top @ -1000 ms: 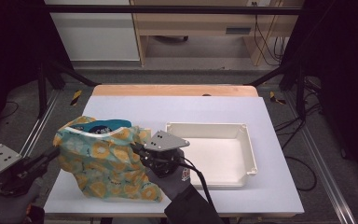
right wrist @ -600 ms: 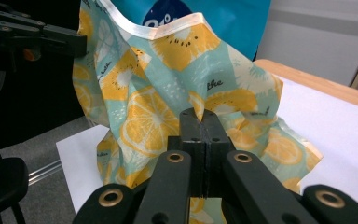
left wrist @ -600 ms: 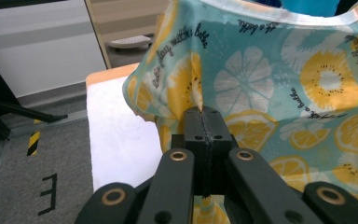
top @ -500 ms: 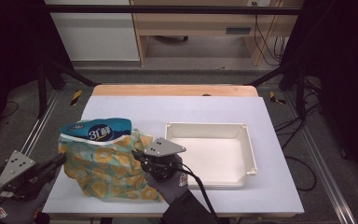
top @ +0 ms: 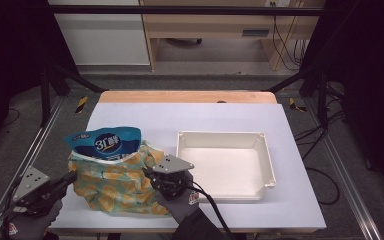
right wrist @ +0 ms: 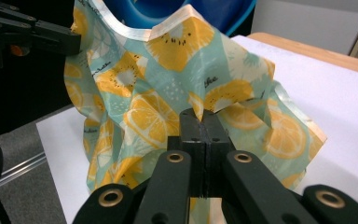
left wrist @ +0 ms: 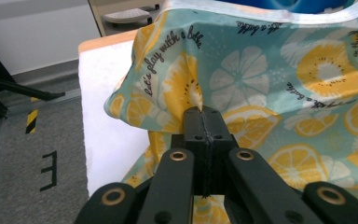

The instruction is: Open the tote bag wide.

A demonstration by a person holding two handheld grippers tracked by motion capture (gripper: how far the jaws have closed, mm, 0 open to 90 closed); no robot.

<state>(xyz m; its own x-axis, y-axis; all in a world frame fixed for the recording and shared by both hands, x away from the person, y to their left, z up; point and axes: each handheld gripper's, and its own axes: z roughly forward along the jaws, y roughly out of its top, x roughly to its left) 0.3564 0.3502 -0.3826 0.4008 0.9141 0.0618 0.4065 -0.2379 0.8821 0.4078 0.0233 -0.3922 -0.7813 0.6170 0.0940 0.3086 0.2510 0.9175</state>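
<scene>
The white surface carries three things, counted largest first: one shallow white tray at the right, empty; one lemon-print fabric bag at the near left; and one blue packet standing in the bag's mouth. Compared with a second ago, the bag sits lower and more slumped, and the blue packet stands clear above the cloth rim where before just a sliver of it showed; both hands have come down with the cloth. That reads as the bag being peeled down off the packet, so the work of freeing the packet looks well along, though its lower part is still wrapped in fabric. There are two grippers. The left gripper is closed on a fold of the bag's left side, its jaws pressed together with cloth pinched at the tips. The right gripper is likewise closed on a fold of the bag's right side, near the tray's near-left corner. In the high view the left gripper comes in from the near-left edge of the surface and the right gripper sits between bag and tray.
</scene>
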